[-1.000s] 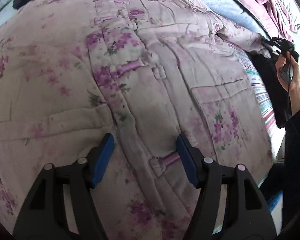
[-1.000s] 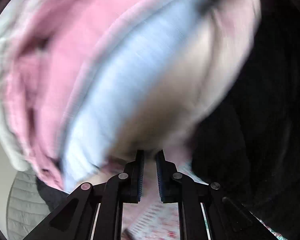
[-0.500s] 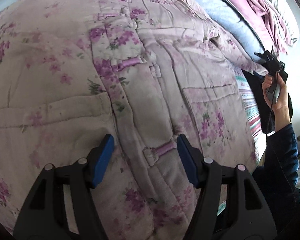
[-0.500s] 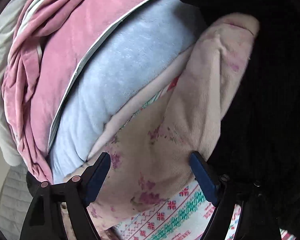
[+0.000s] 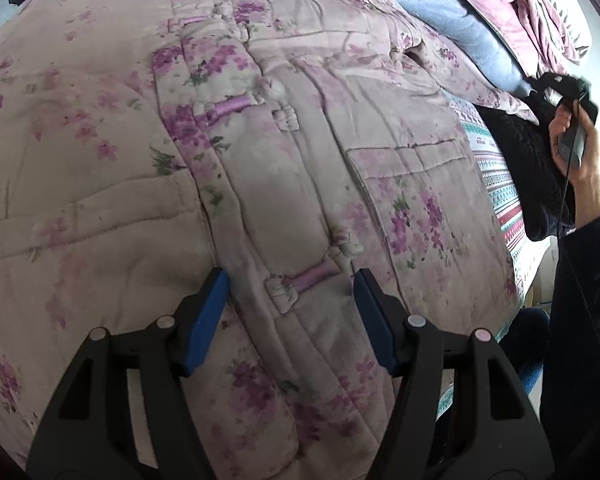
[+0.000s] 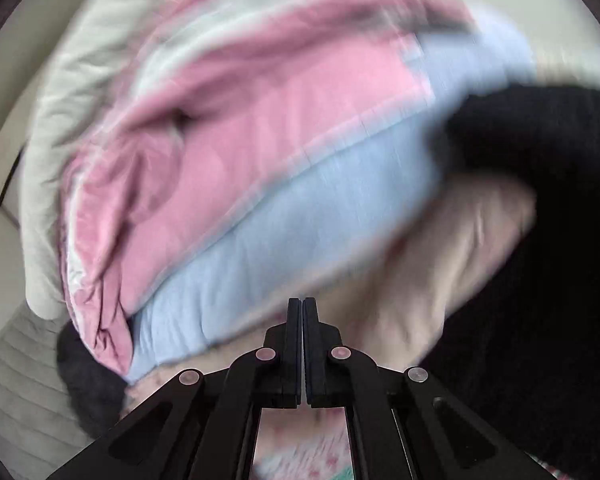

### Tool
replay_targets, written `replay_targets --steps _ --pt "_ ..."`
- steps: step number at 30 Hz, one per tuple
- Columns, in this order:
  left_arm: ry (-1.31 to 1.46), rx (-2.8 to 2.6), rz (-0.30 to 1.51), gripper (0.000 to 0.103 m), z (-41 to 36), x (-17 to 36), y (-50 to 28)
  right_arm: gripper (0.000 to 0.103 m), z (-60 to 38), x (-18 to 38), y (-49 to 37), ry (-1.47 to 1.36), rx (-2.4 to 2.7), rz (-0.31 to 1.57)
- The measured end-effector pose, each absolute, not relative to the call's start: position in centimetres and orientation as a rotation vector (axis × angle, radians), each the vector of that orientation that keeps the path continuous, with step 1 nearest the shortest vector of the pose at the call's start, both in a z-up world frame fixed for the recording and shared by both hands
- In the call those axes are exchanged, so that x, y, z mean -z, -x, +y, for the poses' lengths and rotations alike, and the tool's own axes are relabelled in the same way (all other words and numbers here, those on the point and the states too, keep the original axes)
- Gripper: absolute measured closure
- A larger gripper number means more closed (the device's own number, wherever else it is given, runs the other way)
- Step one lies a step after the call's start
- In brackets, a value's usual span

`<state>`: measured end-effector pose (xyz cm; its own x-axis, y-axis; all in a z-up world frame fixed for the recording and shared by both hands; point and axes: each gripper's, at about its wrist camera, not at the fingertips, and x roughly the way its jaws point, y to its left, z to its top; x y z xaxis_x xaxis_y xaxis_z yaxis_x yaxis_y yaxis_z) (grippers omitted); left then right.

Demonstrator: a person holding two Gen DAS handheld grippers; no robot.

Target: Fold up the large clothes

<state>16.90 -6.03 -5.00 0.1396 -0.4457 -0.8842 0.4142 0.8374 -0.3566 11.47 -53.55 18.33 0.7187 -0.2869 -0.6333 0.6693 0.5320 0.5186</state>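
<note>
A large padded jacket (image 5: 260, 152), pale pink with purple flowers and cloth loop fastenings down its front, lies spread flat and face up on a bed, covering most of the striped bedsheet (image 5: 496, 176). Its far sleeve (image 6: 460, 248) runs out toward a heap of bedding, where a blue blanket (image 6: 284, 248) and a pink blanket (image 6: 228, 128) are piled, with a black garment (image 6: 560, 240) just beside it.

The left claw (image 5: 290, 300) hovers over the lower front of the jacket with its fingers well apart, straddling one fastening and gripping nothing. The right claw (image 6: 302, 312) has its fingers pressed together; the blurred view does not make clear whether any cloth is pinched between the tips, though none shows there. In the left view the person's right hand (image 5: 576, 152) holds it out by the sleeve end.

The folding seems barely begun: the jacket is laid out and the sleeve is the likely first part to come in. The next move would call for a sure pinch on the cuff, then carrying it across the chest without dragging the body out of line.
</note>
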Motion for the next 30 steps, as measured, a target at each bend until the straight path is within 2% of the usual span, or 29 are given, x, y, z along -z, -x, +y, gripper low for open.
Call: replay_targets --steps 2,4,11,12,13,14,15,17,18,19,20,24,27,30 --pt "0.038 0.617 1.284 0.037 -5.9 4.9 -16.9 0.067 -54.5 -15.3 -10.9 -0.914 0.570 0.576" --pt "0.047 0.609 1.283 0.037 -5.5 4.9 -17.1 0.056 -55.3 -12.7 -9.9 -0.958 0.559 0.544" --pt "0.076 0.551 1.244 0.037 -5.2 4.7 -17.6 0.045 -56.8 -11.1 -9.8 -0.972 0.621 0.493" --pt "0.078 0.546 1.239 0.037 -5.1 4.7 -17.7 0.045 -56.9 -11.5 -9.8 -0.975 0.625 0.467" --pt "0.083 0.541 1.237 0.037 -5.0 4.7 -17.7 0.052 -56.9 -11.9 -10.1 -0.957 0.639 0.463" --pt "0.094 0.537 1.235 0.037 -4.8 4.6 -17.9 0.078 -56.5 -12.3 -10.7 -0.927 0.659 0.481" --pt "0.107 0.537 1.235 0.037 -4.6 4.6 -18.0 0.095 -56.2 -12.8 -11.1 -0.894 0.647 0.489" --pt "0.096 0.556 1.249 0.038 -4.4 4.6 -18.1 0.095 -55.2 -14.4 -11.3 -0.820 0.654 0.444" --pt "0.058 0.576 1.271 0.042 -4.8 4.7 -18.0 0.095 -54.3 -15.7 -11.4 -0.750 0.671 0.411" --pt "0.016 0.579 1.287 0.055 -5.2 5.0 -17.8 0.095 -53.5 -16.9 -11.6 -0.696 0.683 0.385" --pt "-0.005 0.586 1.296 0.059 -5.5 5.2 -17.7 0.095 -53.0 -17.8 -11.6 -0.670 0.688 0.368" --pt "-0.084 0.599 1.288 0.062 -6.6 5.1 -16.7 0.095 -47.9 -23.8 -14.2 -0.570 0.647 0.242" --pt "0.060 0.626 1.298 0.063 -4.4 4.3 -18.0 0.095 -38.3 -29.5 -17.5 -0.266 0.512 0.149" --pt "0.195 0.491 1.204 0.063 0.0 2.6 -19.8 0.095 -26.2 -31.8 -23.5 0.033 0.319 0.142"
